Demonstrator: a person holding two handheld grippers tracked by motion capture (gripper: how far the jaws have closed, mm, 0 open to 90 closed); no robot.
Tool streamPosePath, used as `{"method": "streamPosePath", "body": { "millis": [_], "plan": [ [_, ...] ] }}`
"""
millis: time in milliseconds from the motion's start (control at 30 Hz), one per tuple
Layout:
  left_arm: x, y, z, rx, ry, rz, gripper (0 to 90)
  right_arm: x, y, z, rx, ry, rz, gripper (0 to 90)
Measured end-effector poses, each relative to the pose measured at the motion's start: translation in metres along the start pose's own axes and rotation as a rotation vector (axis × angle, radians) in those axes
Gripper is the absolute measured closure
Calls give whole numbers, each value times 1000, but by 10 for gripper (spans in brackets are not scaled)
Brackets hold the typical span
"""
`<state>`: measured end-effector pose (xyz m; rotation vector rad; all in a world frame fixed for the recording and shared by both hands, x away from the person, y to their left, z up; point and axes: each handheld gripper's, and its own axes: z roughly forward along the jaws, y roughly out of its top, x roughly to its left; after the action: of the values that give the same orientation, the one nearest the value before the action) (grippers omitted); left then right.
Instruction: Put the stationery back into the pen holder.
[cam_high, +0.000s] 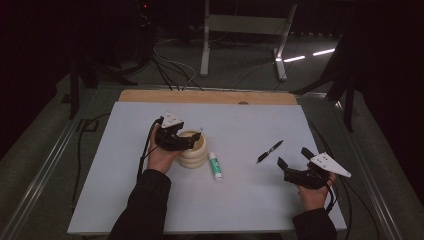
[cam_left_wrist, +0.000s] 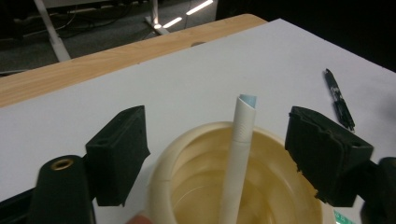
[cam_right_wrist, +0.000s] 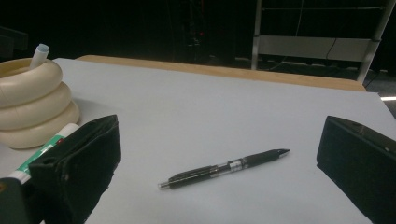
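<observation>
We see a dark room with cables on the floor beyond a bench (cam_high: 150, 200) covered by a white sheet, a strip of bare wood along its far edge.

From the high view, a cream ribbed cup (cam_high: 195, 155) stands left of centre, a white stick (cam_high: 216, 166) with a green label lies just to its right, and a black pen (cam_high: 270, 151) lies well apart, further right. The left hand-held gripper (cam_high: 187, 140) sits over the cup's near-left rim; the right hand-held gripper (cam_high: 292, 162) hovers near the pen, at the bench's right side.

The left gripper view lets us look down into the cup (cam_left_wrist: 187, 154): a white tube (cam_left_wrist: 240, 154) with a pale blue tip leans inside it, standing between the two pads, which are spread wide and clear of it. The pen (cam_left_wrist: 340, 100) lies beyond.

The right gripper view gives us the side profile instead: the cup's (cam_right_wrist: 32, 105) three stacked rings, the tube's (cam_right_wrist: 39, 52) tip poking above the rim, the stick (cam_right_wrist: 42, 154) beside its base, and the pen (cam_right_wrist: 224, 168) lying flat between wide-open, empty pads.

The left hand wraps the gripper body from behind, forearm reaching forward; the right hand holds its gripper low, aimed toward the upper left.
</observation>
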<state>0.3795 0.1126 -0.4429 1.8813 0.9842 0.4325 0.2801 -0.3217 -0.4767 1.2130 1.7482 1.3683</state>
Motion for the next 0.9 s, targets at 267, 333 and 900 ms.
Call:
{"method": "streamPosePath", "body": {
  "millis": [267,333,900],
  "plan": [
    [6,-1,-10,-15,-7,-15,117,0,0,0,-1,0,2,1],
    [8,-3,-12,-11,3,-21,75,0,0,0,-1,0,2,1],
    [22,-18,-32,4,9,-45,0,0,0,0,1,0,-2,1]
  ]
}}
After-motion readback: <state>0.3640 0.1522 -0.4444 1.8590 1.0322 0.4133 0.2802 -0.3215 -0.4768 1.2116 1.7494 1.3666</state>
